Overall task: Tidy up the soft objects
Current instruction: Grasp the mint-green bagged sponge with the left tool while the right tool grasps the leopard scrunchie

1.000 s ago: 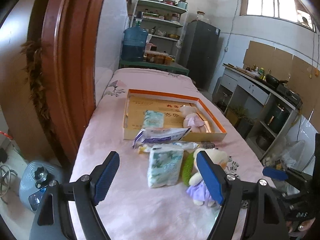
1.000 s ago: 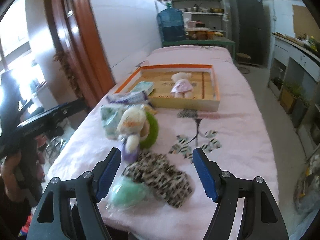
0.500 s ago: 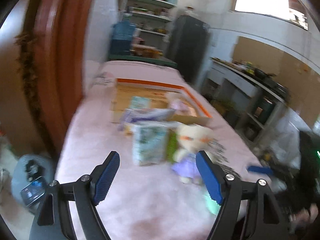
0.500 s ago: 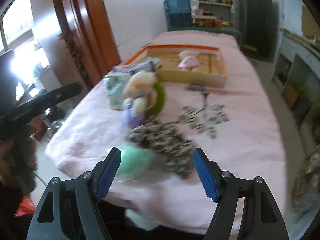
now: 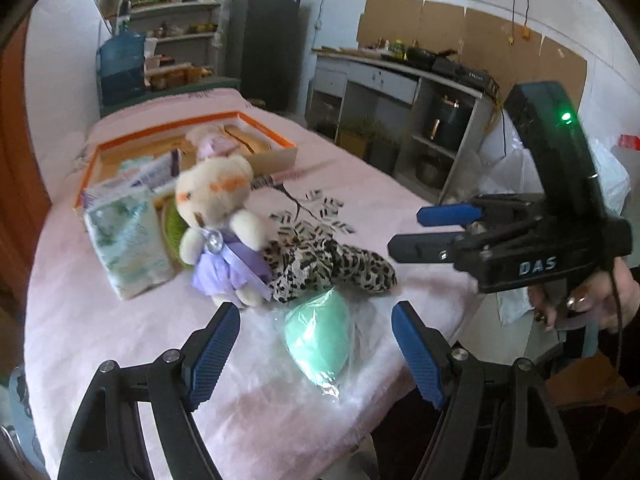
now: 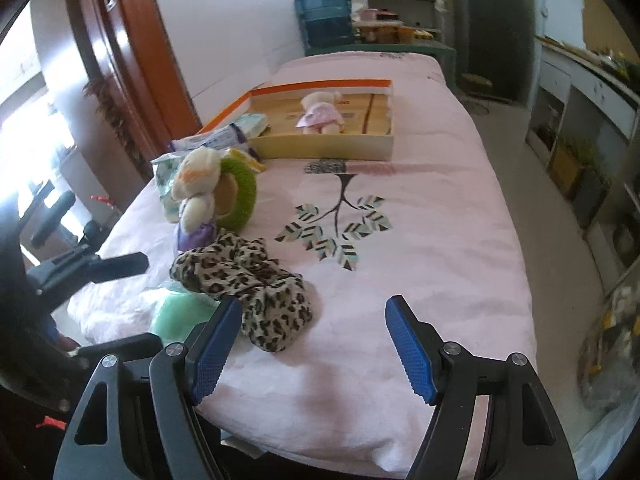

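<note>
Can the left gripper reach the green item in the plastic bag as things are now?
Probably yes. The left gripper is open, and the green bagged item lies between its fingers near the table edge. Only the leopard cloth overlaps its far end.

White-walled kitchen, wooden door frame, dark fridge, shelves, counter

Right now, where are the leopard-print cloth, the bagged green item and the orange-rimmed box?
leopard-print cloth (image 6: 256, 288): right wrist view, middle of the heap.
bagged green item (image 5: 320, 332): left wrist view, green middle.
orange-rimmed box (image 6: 328, 148): right wrist view, near wall.
</note>
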The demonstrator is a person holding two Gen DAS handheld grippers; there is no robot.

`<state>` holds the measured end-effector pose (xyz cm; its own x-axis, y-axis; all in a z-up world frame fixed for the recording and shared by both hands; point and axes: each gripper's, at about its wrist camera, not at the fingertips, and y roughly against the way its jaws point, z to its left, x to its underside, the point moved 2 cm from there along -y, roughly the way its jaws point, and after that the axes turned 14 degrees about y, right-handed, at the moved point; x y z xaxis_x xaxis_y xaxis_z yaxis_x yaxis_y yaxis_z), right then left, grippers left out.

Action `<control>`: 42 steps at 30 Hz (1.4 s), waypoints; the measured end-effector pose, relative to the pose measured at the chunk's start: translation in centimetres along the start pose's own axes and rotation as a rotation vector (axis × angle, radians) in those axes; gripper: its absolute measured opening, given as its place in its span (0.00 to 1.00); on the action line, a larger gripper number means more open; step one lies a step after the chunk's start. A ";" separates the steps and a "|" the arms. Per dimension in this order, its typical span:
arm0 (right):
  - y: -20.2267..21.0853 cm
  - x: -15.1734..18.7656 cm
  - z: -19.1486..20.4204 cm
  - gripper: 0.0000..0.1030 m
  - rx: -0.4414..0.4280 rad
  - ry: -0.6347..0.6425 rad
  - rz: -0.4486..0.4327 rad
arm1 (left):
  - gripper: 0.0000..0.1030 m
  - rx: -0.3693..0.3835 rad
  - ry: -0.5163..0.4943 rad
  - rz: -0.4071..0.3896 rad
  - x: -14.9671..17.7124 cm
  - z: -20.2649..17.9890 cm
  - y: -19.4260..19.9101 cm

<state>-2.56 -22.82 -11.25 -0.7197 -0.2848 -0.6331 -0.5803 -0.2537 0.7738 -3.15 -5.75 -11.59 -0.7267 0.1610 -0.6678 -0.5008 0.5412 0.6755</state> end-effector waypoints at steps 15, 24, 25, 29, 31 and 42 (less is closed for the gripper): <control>-1.4 -1.7 2.7 0.73 -0.158 0.114 0.014 | 0.42 0.054 0.066 0.058 0.9 1.0 -2.2; -3.3 -2.8 3.7 0.73 -0.150 0.149 0.039 | 0.41 0.033 0.099 0.033 0.8 2.1 -1.1; -3.5 -2.9 3.8 0.72 -0.151 0.149 0.042 | 0.41 0.031 0.104 0.033 0.8 2.3 -1.0; -4.3 -2.9 3.7 0.53 -0.167 0.129 0.058 | 0.41 0.022 0.128 0.030 0.7 2.9 -0.9; -4.9 -2.8 3.6 0.28 -0.177 0.118 0.079 | 0.41 0.022 0.135 0.028 0.7 3.0 -0.7; -4.3 -2.8 3.5 0.13 -0.183 0.101 0.055 | 0.41 0.009 0.167 0.000 0.4 3.9 0.2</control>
<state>0.63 -17.69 -12.77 -0.7016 -0.3915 -0.5954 -0.4553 -0.3965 0.7972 -1.69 -2.38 -12.91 -0.7953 0.0220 -0.6059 -0.4970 0.5487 0.6722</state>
